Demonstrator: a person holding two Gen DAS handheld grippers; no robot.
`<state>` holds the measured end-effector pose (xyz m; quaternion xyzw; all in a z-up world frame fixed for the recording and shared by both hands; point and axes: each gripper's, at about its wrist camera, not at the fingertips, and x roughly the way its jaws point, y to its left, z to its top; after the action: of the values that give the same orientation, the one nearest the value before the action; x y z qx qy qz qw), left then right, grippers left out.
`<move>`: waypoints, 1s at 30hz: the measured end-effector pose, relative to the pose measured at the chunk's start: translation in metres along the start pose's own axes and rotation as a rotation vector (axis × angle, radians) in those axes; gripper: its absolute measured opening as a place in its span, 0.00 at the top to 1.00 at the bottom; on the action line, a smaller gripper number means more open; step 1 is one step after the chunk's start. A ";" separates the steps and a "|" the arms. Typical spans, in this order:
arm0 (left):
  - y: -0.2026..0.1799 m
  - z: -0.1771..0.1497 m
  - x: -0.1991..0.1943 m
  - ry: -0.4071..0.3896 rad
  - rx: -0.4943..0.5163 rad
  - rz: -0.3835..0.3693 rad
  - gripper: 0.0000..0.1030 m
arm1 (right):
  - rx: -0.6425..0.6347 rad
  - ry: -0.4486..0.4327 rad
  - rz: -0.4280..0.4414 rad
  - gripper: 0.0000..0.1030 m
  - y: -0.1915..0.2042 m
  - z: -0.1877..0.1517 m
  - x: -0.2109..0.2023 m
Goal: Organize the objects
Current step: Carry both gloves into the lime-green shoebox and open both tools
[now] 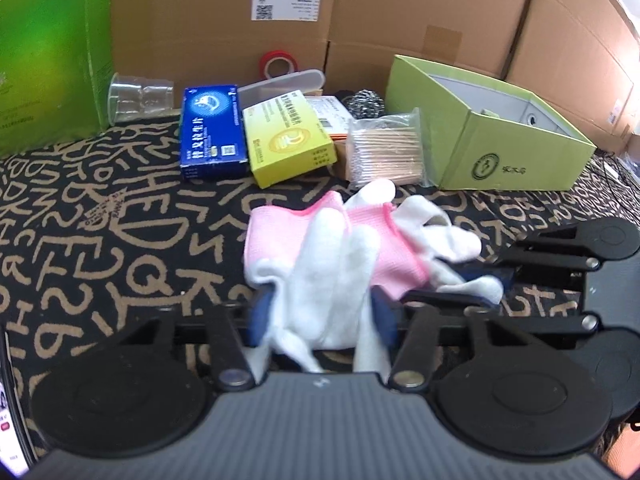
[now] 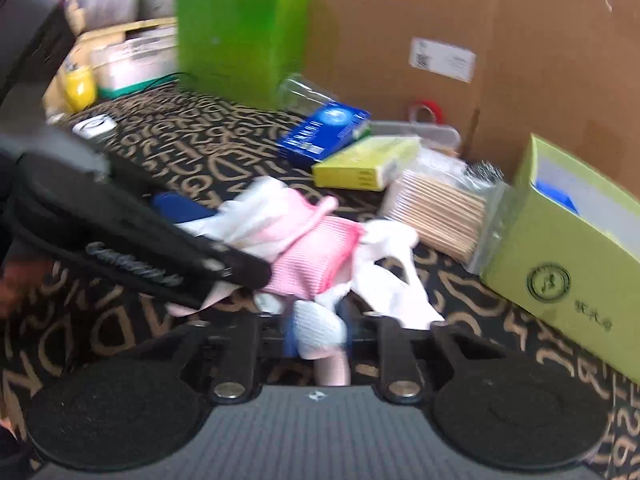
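A pair of white knit gloves with pink cuffs [image 1: 372, 248] lies bunched on the black letter-patterned cloth [image 1: 100, 240]. My left gripper [image 1: 322, 308] has its blue pads pressed on the white glove fingers nearest the camera. In the same view my right gripper [image 1: 492, 280] comes in from the right and pinches the gloves' far right end. The right wrist view shows the right gripper [image 2: 316, 328] shut on a bunched white part of the gloves [image 2: 316, 240]. There the left gripper [image 2: 224, 240] reaches in from the left, gripping their other side.
Behind the gloves lie a blue box [image 1: 210, 132], a yellow box [image 1: 288, 142] and a bag of cotton swabs [image 1: 386, 152]. An open light-green box [image 1: 500, 136] stands at the right, a tall green box [image 1: 52, 52] at the left. Cardboard cartons [image 1: 400, 12] wall the back.
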<state>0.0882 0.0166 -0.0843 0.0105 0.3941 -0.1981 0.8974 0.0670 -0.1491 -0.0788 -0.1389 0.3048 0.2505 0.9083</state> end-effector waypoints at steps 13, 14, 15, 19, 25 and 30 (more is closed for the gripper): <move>-0.039 0.040 -0.043 -0.152 0.056 -0.098 0.80 | 0.094 -0.203 -0.096 0.90 -0.038 0.008 -0.077; -0.045 0.048 -0.045 -0.171 0.066 -0.110 0.80 | 0.100 -0.221 -0.115 0.90 -0.045 0.011 -0.085; -0.051 0.055 -0.047 -0.186 0.072 -0.121 0.80 | 0.107 -0.240 -0.137 0.90 -0.052 0.013 -0.093; -0.078 0.087 -0.047 -0.237 0.100 -0.163 0.80 | 0.151 -0.316 -0.235 0.90 -0.086 0.024 -0.125; -0.122 0.138 -0.028 -0.268 0.112 -0.235 0.80 | 0.199 -0.397 -0.367 0.90 -0.136 0.044 -0.151; -0.151 0.172 0.013 -0.239 0.091 -0.291 0.79 | 0.265 -0.425 -0.433 0.90 -0.181 0.047 -0.148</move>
<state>0.1621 -0.1566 0.0459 -0.0296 0.2725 -0.3432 0.8984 0.0858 -0.3359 0.0678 -0.0260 0.1017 0.0330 0.9939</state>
